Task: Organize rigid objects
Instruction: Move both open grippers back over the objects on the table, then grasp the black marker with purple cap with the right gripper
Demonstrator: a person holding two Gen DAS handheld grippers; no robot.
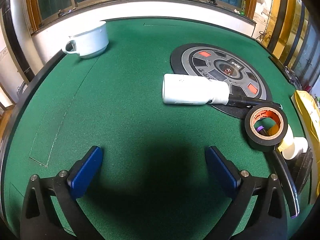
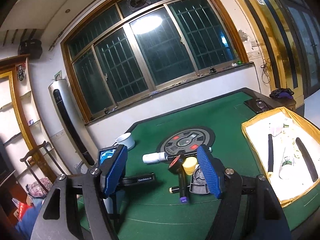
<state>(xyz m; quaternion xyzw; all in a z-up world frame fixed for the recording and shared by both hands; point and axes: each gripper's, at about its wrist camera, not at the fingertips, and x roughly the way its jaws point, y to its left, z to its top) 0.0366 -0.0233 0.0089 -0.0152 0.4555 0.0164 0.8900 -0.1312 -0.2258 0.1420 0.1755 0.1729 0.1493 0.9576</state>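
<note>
left gripper (image 1: 153,166): hanging over bare green felt, tilted down, blue pads (image 1: 86,172) spread as wide as they go, nothing between them

right gripper (image 2: 163,172): sitting higher and looking out nearly level across the table, fingers (image 2: 209,173) parted about halfway, not pinching anything; the stuff you see through the gap is lying on the felt farther off

table (image 1: 130,92): green felt top, with a round grey dial (image 1: 224,68) sitting in the middle

white bottle (image 1: 192,92): lying on its side, neck end resting on the dial's edge, black pen (image 1: 246,101) touching its cap

tape (image 1: 264,128): black roll standing tilted near the table's right edge in the left view, leaning on the small pile there

yellow jar (image 2: 189,165): sitting in that same pile, just behind the tape, next to a purple-capped marker (image 2: 183,188)

cup (image 1: 90,40): white, upright, handle facing the camera side, off at the far left corner, well apart from everything else

box (image 2: 248,132): gold-edged with white lining, sitting at the right side of the table, already holding two black sticks (image 2: 270,152) and a white bottle-ish thing, can't read the label
</note>
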